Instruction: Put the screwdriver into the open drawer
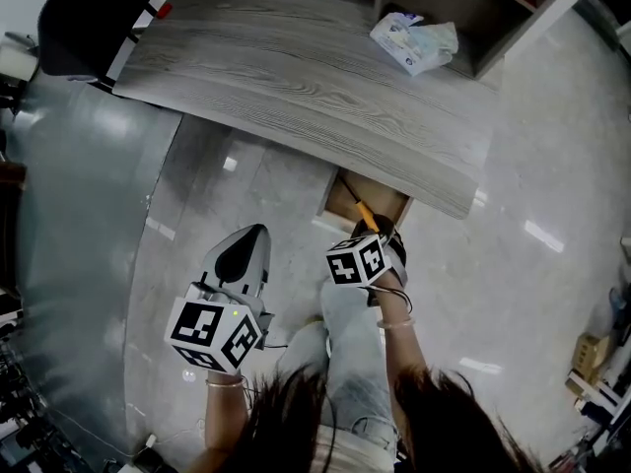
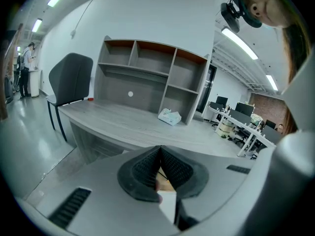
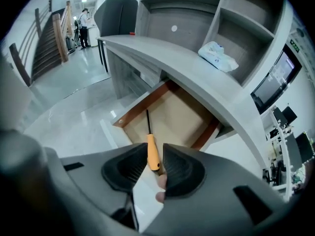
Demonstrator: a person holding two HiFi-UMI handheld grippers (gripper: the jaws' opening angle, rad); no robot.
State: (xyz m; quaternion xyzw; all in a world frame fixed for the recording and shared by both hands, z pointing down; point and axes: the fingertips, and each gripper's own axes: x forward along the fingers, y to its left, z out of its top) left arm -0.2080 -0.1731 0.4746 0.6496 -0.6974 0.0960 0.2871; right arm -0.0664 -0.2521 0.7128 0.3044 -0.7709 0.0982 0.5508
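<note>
The screwdriver (image 3: 152,149) has an orange handle and a thin black shaft. My right gripper (image 3: 154,157) is shut on the handle, and the shaft points down into the open drawer (image 3: 179,117). The drawer has a bare tan bottom and brown wooden sides. From the head view, the right gripper (image 1: 379,229) hangs over the drawer's (image 1: 386,203) front edge, with the screwdriver (image 1: 366,214) slanting into it. My left gripper (image 1: 250,236) hovers over the floor, left of the drawer, shut with nothing in it. In its own view the left gripper (image 2: 160,151) has its pads pressed together.
The drawer slides out from under a grey wood-grain desk (image 1: 296,97) with a shelf hutch (image 2: 147,73) on top. A white tissue pack (image 1: 414,42) lies on the desk near the hutch. A dark chair (image 1: 89,18) stands at the desk's left end. The floor is glossy.
</note>
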